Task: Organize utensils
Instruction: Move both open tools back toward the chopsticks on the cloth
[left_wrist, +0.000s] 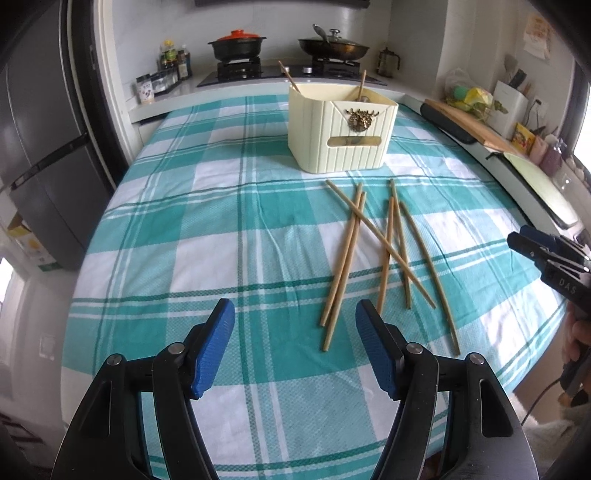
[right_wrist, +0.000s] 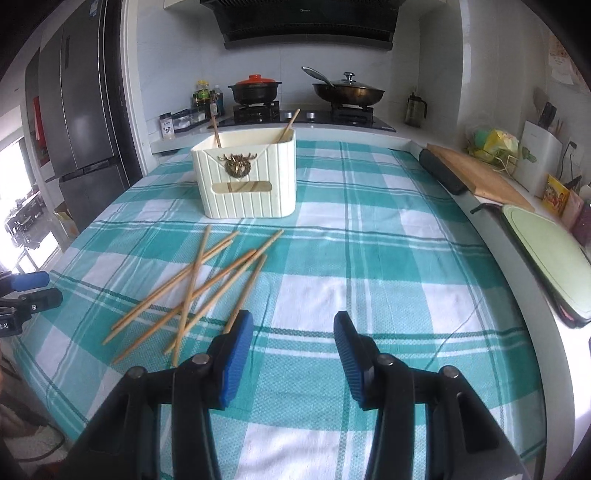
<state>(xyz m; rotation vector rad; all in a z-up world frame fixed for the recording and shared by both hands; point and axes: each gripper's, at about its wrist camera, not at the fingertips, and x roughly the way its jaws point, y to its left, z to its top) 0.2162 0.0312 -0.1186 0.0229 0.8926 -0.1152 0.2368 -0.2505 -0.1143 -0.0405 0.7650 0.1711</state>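
Both claws hang empty with jaws apart over the chopsticks (left_wrist: 373, 254) scattered on the cloth (left_wrist: 221, 229) before the holder (left_wrist: 340, 133), their long axes running toward it, just ahead-right of the left claw (left_wrist: 295, 354) and ahead-left of the right claw (right_wrist: 293, 360).

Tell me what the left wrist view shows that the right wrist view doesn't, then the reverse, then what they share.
Only the left wrist view: the left gripper seen from behind, jaws open and empty, and the right gripper entering from the right edge.

Only the right wrist view: the range hood above the stove and the right gripper's own open, empty jaws.

Both: the loose chopsticks crossed on the checked cloth, the cream holder with two sticks already inside, and two pans on the stove.
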